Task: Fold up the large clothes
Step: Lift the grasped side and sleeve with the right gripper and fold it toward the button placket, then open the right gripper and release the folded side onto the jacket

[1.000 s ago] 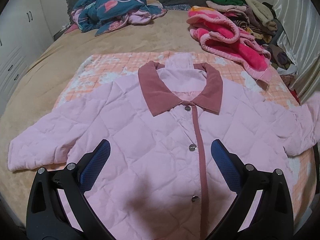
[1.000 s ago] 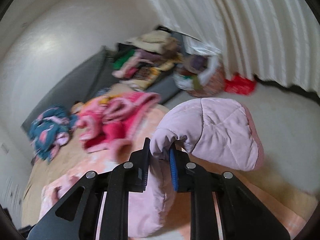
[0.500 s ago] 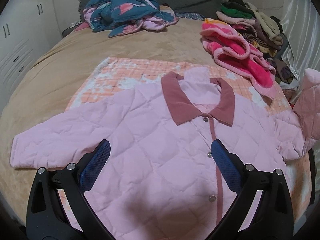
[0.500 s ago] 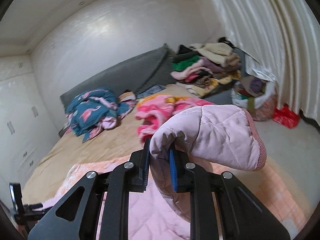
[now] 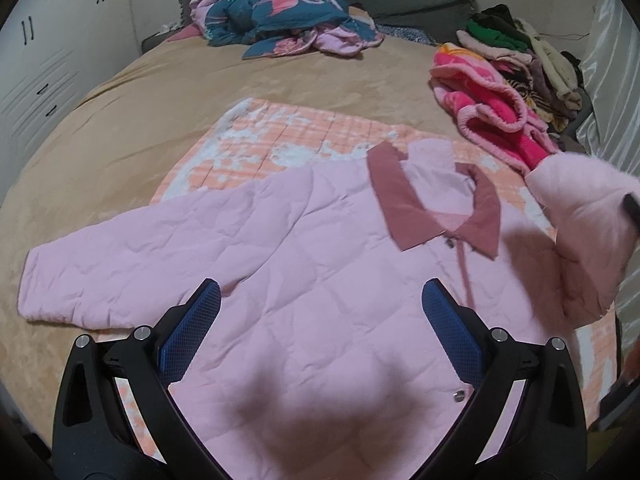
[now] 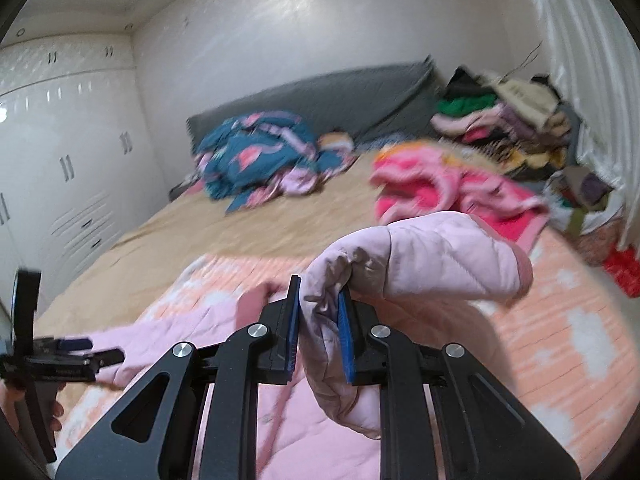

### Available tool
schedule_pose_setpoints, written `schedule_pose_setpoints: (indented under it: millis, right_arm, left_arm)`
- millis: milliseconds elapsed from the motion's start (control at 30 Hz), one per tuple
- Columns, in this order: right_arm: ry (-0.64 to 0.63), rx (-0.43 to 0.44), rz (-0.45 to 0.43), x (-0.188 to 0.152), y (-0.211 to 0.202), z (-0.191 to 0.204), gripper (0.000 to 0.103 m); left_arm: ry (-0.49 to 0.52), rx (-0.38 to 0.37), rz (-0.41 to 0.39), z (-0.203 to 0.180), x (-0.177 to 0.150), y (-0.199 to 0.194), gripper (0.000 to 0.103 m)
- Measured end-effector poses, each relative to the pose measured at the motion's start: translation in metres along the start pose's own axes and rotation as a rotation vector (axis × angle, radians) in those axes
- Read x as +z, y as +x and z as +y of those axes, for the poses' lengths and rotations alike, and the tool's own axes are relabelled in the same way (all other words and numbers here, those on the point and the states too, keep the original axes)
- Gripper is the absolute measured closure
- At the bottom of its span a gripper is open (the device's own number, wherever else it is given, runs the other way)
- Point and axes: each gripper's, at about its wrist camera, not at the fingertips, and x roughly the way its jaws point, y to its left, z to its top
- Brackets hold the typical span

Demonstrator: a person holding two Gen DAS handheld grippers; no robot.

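Observation:
A pink quilted jacket (image 5: 320,300) with a dusty-rose collar (image 5: 400,204) lies front up on an orange checked blanket (image 5: 280,140) on the bed. Its left sleeve (image 5: 120,256) lies flat, stretched out to the left. My left gripper (image 5: 320,320) is open and empty, hovering above the jacket's lower front. My right gripper (image 6: 319,320) is shut on the jacket's right sleeve (image 6: 420,264) and holds it lifted above the jacket body; the raised sleeve also shows in the left wrist view (image 5: 580,232). The left gripper appears at the right wrist view's left edge (image 6: 60,356).
A teal flamingo-print quilt (image 5: 280,12) lies bunched at the head of the tan bed (image 5: 140,120). A bright pink fleece garment (image 5: 488,112) and a pile of clothes (image 5: 520,48) sit at the right. White wardrobes (image 6: 60,160) stand left, curtains (image 6: 580,60) right.
My right gripper has carried the sleeve leftward and inward over the jacket body. The left gripper's view has shifted left, and it stays open.

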Motion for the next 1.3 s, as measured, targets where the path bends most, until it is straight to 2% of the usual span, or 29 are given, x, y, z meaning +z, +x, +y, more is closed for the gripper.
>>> schedule_pose_setpoints:
  millis: [133,233,333,433,500,533,567,600,633,667,733,767,867,1067,1167,1233,1300]
  right_arm:
    - [0.029,0.033,0.098,-0.039,0.032,0.020,0.087]
    - [0.099,0.061,0.151,-0.070,0.046,0.024,0.086]
    - [0.193,0.097,0.205,-0.091,0.052,0.022,0.079]
    - [0.363,0.113,0.252,-0.107,0.050,0.005,0.069]
    - [0.446,0.110,0.229,-0.110,0.042,-0.007,0.060]
    - [0.475,0.099,0.204,-0.108,0.036,-0.012,0.049]
    - [0.482,0.101,0.189,-0.104,0.035,-0.013,0.049]
    - [0.467,0.105,0.179,-0.099,0.036,-0.011,0.051]
    - [0.429,0.114,0.169,-0.093,0.036,-0.005,0.070]
    - [0.357,0.114,0.158,-0.084,0.035,0.008,0.077]
    - [0.231,0.131,0.136,-0.073,0.035,0.032,0.083]
    - [0.155,0.124,0.134,-0.070,0.035,0.048,0.083]
    - [0.035,0.145,0.171,-0.072,0.047,0.080,0.083]
    - [-0.076,0.197,0.320,-0.101,0.078,0.120,0.083]
    - [-0.081,0.231,0.407,-0.119,0.088,0.132,0.083]
    - [-0.089,0.242,0.420,-0.127,0.084,0.136,0.081]
    - [-0.070,0.268,0.406,-0.126,0.074,0.132,0.071]
  left_arm:
    - [-0.004,0.006,0.025,0.009,-0.007,0.010,0.009]
    - [-0.009,-0.004,0.046,0.013,-0.014,0.018,0.009]
    - [-0.021,-0.025,0.072,0.013,-0.020,0.027,0.009]
    - [-0.042,-0.061,0.104,0.013,-0.024,0.036,0.009]
    - [-0.050,-0.071,0.113,0.014,-0.025,0.038,0.009]
    - [-0.055,-0.075,0.115,0.015,-0.025,0.038,0.009]
    - [-0.065,-0.084,0.119,0.018,-0.024,0.037,0.009]
    - [-0.073,-0.091,0.123,0.019,-0.023,0.037,0.009]
    - [-0.088,-0.104,0.127,0.022,-0.022,0.037,0.009]
    - [-0.104,-0.123,0.129,0.024,-0.021,0.035,0.009]
    - [-0.139,-0.167,0.131,0.031,-0.017,0.030,0.009]
    - [-0.147,-0.175,0.127,0.033,-0.015,0.028,0.009]
    - [-0.174,-0.191,0.100,0.041,-0.008,0.018,0.009]
    - [-0.208,-0.203,0.092,0.053,-0.002,0.012,0.009]
    - [-0.231,-0.200,0.107,0.057,-0.005,0.019,0.009]
    - [-0.243,-0.212,0.138,0.057,-0.009,0.030,0.009]
    - [-0.260,-0.241,0.183,0.054,-0.017,0.044,0.009]
